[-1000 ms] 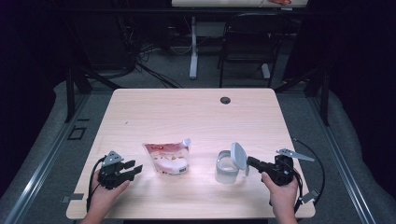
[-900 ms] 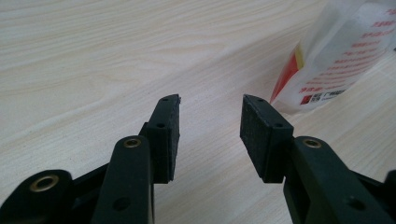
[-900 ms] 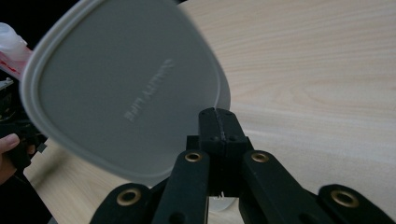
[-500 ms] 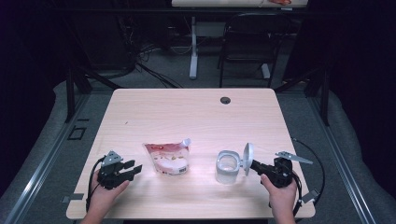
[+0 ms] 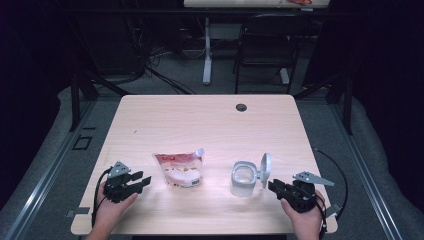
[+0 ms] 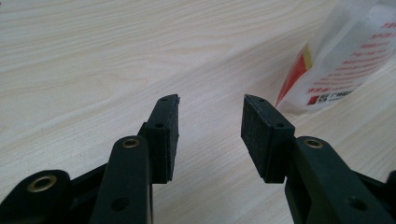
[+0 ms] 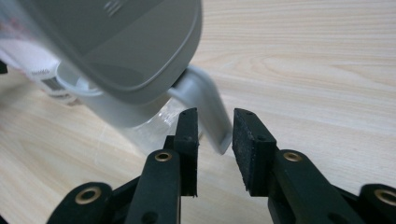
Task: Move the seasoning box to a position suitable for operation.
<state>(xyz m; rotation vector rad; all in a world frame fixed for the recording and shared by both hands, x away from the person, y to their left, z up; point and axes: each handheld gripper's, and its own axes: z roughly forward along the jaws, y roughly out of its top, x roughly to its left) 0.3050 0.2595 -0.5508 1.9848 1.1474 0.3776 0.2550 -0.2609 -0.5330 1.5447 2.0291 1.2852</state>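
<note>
A clear jar (image 5: 244,179) with a grey hinged lid (image 5: 266,170) stands right of centre on the table, its lid swung up on edge. My right gripper (image 5: 273,185) lies just right of it. In the right gripper view the lid (image 7: 126,42) looms close, and its grey tab (image 7: 205,100) reaches down into the gap of my right gripper (image 7: 215,114). Those jaws have just been opening and the pads are clear of the tab. A red and white pouch (image 5: 178,170) lies left of the jar. My left gripper (image 5: 144,180) rests open beside it with nothing between its fingers (image 6: 164,123).
The pale wooden table (image 5: 200,120) has a round cable hole (image 5: 241,107) near its far edge. Its front edge runs just below both hands. A chair (image 5: 265,45) and a desk leg (image 5: 207,50) stand on the dark floor behind.
The jar's lid has swung from a tilt to standing on edge. My right gripper has let go of it and its jaws have parted. The left hand has kept still.
</note>
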